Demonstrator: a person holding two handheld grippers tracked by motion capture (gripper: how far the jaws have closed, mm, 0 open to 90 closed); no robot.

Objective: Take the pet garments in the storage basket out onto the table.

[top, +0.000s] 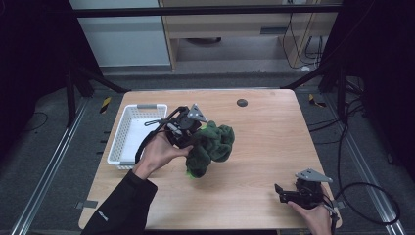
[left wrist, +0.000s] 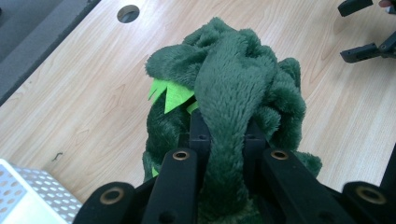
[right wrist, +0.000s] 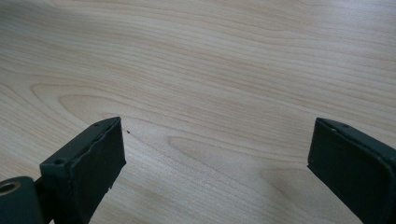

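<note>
Dark green plush toy (top: pixel 211 144), white basket (top: pixel 128 134)

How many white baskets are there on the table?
1. The white basket stands at the table's left edge, beside the left gripper holding the green plush toy.

Plush toy (left wrist: pixel 233 88) underside — hidden (tongs)

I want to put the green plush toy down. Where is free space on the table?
Free: the wide wood between the green plush toy and the right tool, and the far right part near the round hole. Crowded: the left side, where the left tool meets the white basket.
</note>
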